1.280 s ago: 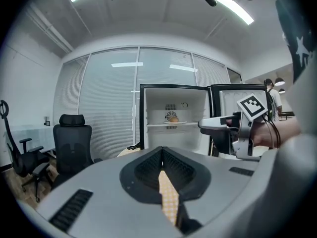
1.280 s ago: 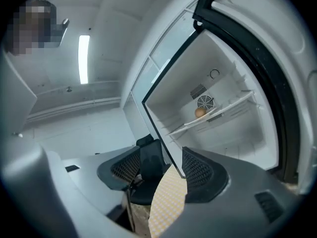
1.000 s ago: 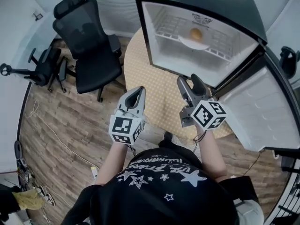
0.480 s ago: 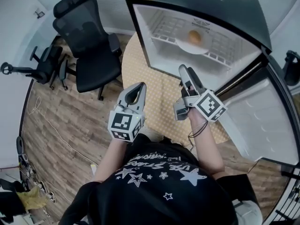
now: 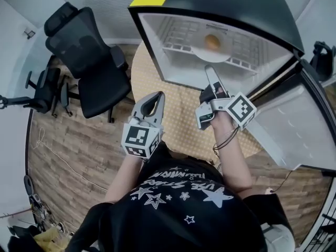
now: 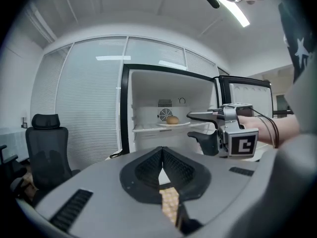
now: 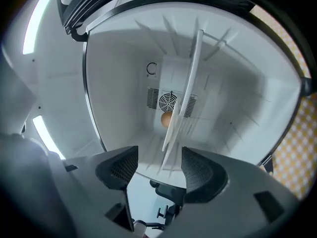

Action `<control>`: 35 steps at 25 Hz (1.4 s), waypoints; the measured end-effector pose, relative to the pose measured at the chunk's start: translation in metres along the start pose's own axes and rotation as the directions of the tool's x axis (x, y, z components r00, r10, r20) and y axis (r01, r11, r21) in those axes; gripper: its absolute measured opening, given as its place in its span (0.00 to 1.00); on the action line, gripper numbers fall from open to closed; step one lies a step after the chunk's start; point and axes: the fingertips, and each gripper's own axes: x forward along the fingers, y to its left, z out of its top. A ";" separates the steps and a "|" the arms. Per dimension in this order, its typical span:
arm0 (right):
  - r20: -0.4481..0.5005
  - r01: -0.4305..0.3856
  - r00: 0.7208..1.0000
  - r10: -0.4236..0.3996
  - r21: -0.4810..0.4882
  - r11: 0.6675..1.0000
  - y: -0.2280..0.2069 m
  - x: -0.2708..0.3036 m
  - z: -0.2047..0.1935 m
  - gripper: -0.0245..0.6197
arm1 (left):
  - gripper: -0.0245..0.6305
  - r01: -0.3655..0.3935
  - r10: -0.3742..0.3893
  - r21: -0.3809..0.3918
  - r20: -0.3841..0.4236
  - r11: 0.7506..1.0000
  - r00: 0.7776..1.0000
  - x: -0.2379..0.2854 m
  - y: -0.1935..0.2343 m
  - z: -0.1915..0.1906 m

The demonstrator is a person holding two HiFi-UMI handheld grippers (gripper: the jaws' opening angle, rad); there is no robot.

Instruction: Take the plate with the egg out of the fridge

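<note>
Fridge [image 5: 220, 1] stands open on the round, yellow-patterned worktop [image 5: 168, 101] in the head view, its door [image 5: 299, 125] swung out to the right. On the wire shelf inside lies the white plate [image 5: 220, 55] with the brown egg [image 5: 212, 41] on it. The right gripper [image 5: 210, 70] reaches to the fridge's mouth, its tips near the front rim of the plate. The left gripper [image 5: 157, 96] is held lower and farther back, over the worktop's edge, well apart from the fridge. A black office chair [image 5: 89, 51] stands on the wooden floor to the left.

In the left gripper view, the left gripper [image 6: 162, 151] has its jaws closed, tips touching, with nothing between them; only a strip of the patterned worktop shows through the slit below. Beyond, the plate [image 6: 173, 124] and egg [image 6: 172, 119] sit on the shelf, and the right gripper [image 6: 189, 126] comes in from the right with one jaw above and one below the plate's level, close to its rim. Whether it touches cannot be told here.

In the right gripper view, rolled on its side, the right gripper [image 7: 158, 168] has its jaws open. The plate [image 7: 184, 108] shows edge-on, its near rim lined up with the gap, not gripped. The egg [image 7: 166, 118] rests on it, in front of a round fan grille [image 7: 171, 101] on the back wall.
</note>
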 end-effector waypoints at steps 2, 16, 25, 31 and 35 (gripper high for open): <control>0.036 0.015 0.999 -0.015 0.014 1.000 0.000 0.006 0.003 0.47 | 0.05 0.040 -0.040 0.012 0.005 0.999 0.999 0.008 0.005 0.003; 0.235 0.103 0.964 -0.124 0.096 0.990 -0.020 0.029 0.019 0.44 | 0.05 0.247 -0.247 0.010 0.013 0.969 0.969 0.049 0.040 0.005; 0.276 0.158 0.945 -0.174 0.080 0.984 -0.025 0.035 0.022 0.23 | 0.05 0.325 -0.325 0.014 0.010 0.946 0.946 0.064 0.042 0.001; 0.312 0.137 0.936 -0.164 0.104 0.985 -0.018 0.033 0.022 0.13 | 0.05 0.352 -0.353 0.023 0.009 0.936 0.936 0.067 0.045 -0.001; 0.325 0.129 0.932 -0.162 0.119 0.984 -0.014 0.026 0.021 0.12 | 0.05 0.369 -0.370 0.023 0.008 0.929 0.929 0.068 0.042 0.000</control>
